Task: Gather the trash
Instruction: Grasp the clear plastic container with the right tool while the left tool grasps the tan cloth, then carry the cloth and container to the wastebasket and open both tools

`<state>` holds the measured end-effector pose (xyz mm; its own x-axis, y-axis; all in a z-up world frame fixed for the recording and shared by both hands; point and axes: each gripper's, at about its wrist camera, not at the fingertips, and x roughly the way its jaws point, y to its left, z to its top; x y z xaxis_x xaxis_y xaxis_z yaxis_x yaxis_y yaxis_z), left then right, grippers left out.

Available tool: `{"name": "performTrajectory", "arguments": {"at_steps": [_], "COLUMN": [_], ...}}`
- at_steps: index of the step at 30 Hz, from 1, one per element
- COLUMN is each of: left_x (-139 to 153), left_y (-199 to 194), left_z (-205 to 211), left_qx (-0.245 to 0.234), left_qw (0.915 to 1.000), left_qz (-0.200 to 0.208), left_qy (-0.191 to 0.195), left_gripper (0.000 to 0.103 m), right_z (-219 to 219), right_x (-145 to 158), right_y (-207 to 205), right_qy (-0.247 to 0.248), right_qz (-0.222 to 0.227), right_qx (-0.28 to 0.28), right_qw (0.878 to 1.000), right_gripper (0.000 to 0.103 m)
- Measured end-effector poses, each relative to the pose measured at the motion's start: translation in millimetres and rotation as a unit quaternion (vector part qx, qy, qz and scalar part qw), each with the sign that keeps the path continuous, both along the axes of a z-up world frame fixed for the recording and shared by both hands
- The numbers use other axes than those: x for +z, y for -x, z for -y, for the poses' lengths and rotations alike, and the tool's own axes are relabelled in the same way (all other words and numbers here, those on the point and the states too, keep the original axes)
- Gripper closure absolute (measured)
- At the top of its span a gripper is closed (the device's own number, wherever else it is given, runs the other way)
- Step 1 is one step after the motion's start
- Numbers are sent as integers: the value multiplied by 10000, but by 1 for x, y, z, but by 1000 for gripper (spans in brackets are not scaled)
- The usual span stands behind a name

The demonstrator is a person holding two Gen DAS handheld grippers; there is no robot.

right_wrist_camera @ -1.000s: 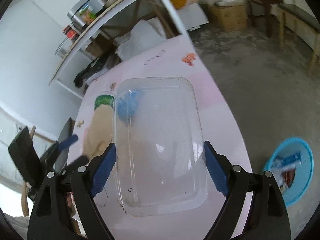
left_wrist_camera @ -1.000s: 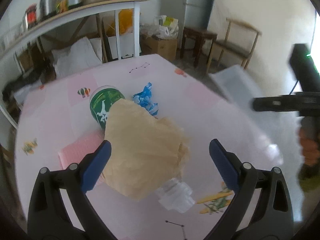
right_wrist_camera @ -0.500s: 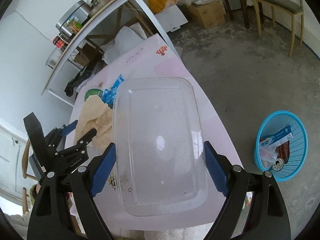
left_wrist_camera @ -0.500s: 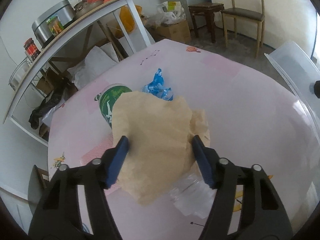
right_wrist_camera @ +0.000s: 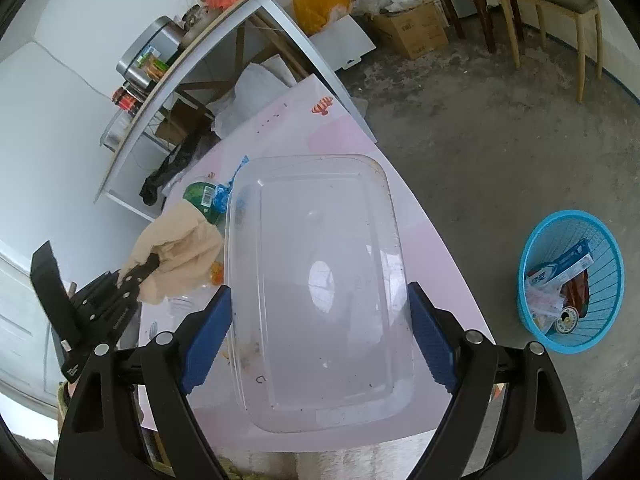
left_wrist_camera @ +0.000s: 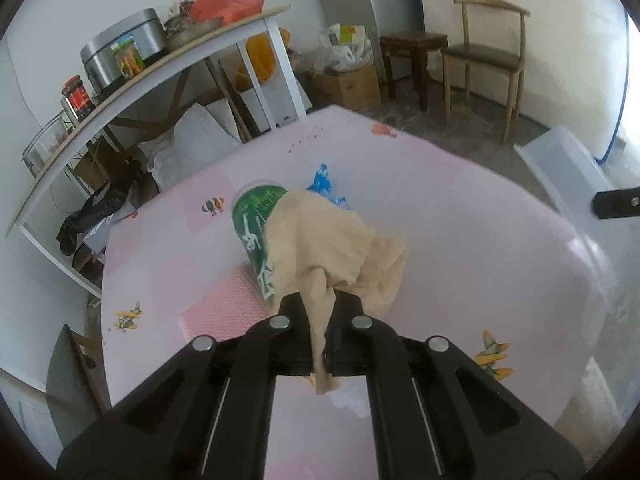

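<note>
Left gripper (left_wrist_camera: 320, 344): fingers closing tight on one crumpled tan paper (left_wrist_camera: 324, 236), which is hanging just above the pink surface (left_wrist_camera: 460, 240). Right gripper (right_wrist_camera: 320, 340): fingers standing wide, pads pressing on both long sides of one clear plastic tray (right_wrist_camera: 320, 292), which is sitting empty. Beyond the paper, one green cup (left_wrist_camera: 252, 220) is lying on its side beside one blue wrapper (left_wrist_camera: 324, 180); on the floor, one blue basket (right_wrist_camera: 572, 280) is holding a toothpaste box and other trash.
</note>
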<state>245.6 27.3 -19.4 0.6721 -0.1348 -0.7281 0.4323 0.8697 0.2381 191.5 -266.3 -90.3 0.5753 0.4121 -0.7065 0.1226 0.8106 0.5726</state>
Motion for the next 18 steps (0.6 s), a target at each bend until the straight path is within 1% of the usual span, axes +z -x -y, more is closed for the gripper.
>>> {"name": "performTrajectory", "arguments": {"at_steps": [9, 12, 16, 18], "left_x": [54, 73, 85, 88], "left_y": [25, 32, 34, 34], "left_z": [-9, -2, 20, 36], "left_qx": [-74, -226, -540, -773], "left_qw": [9980, 9960, 9931, 9910], "left_qz": [321, 373, 328, 268], "left_qy": [548, 786, 985, 1057], "left_gripper": [102, 102, 102, 102], "right_z": [18, 30, 52, 68], "right_x": [7, 10, 14, 16], "right_y": [16, 24, 38, 50], "right_qy": [-306, -420, -515, -501], "right_qz": [237, 337, 462, 520], "right_qx": [-168, -291, -578, -823], "right_qw": [9991, 9981, 9959, 9940], "right_gripper": [20, 20, 20, 20]}}
